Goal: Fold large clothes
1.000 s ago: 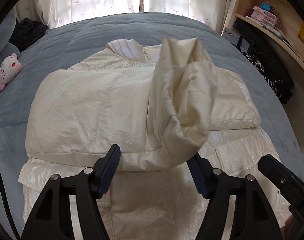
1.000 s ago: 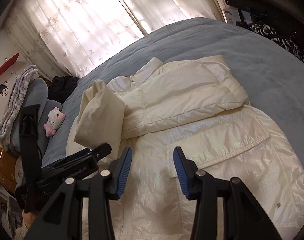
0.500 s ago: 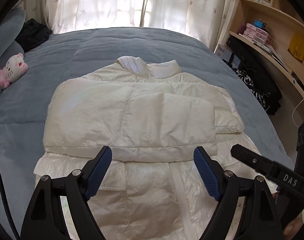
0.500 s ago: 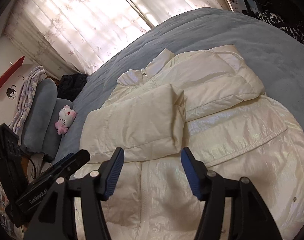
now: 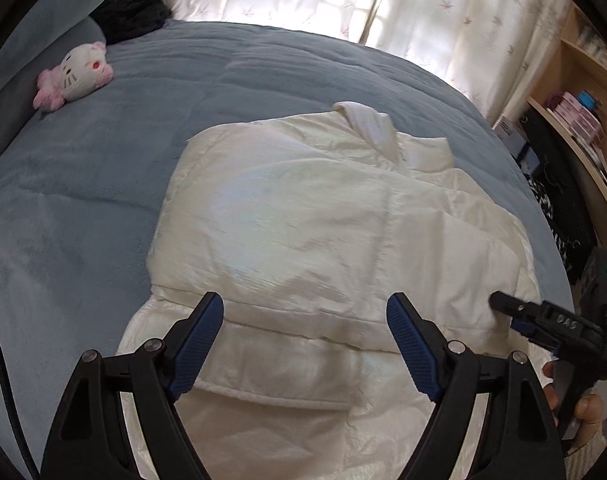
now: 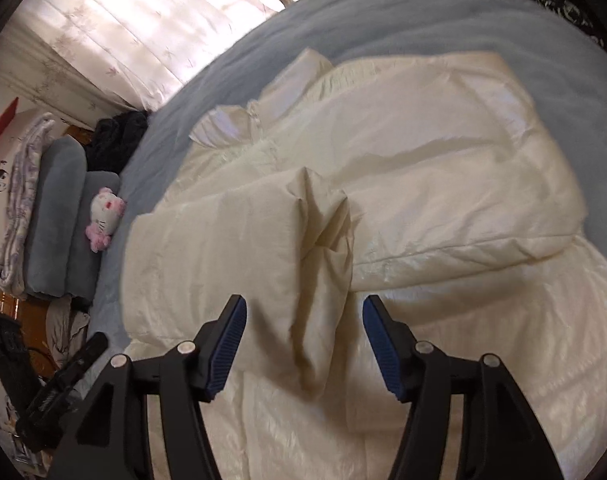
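Observation:
A cream puffer jacket (image 5: 323, 220) lies front up on the blue bed (image 5: 83, 184), collar (image 5: 367, 120) towards the window. Both sleeves are folded across its chest. My left gripper (image 5: 305, 330) hovers open over the lower edge of the folded sleeves, with nothing between its blue pads. In the right wrist view the same jacket (image 6: 463, 184) fills the frame. The top sleeve (image 6: 223, 264) ends in a crumpled cuff (image 6: 327, 232). My right gripper (image 6: 303, 338) is open just above that cuff end, which lies loose between the fingers, untouched by the pads.
A pink and white plush cat (image 5: 73, 76) and grey pillows (image 6: 59, 216) sit at the bed's left side, beside a black garment (image 5: 131, 12). Shelves (image 5: 583, 120) and dark bags stand past the right edge. The right gripper's body (image 5: 559, 324) and a hand (image 5: 587, 404) show at lower right.
The sleeve that stood raised between my left fingers now lies flat across the chest. Both grippers have opened wider. The right one has come down close over the cuff.

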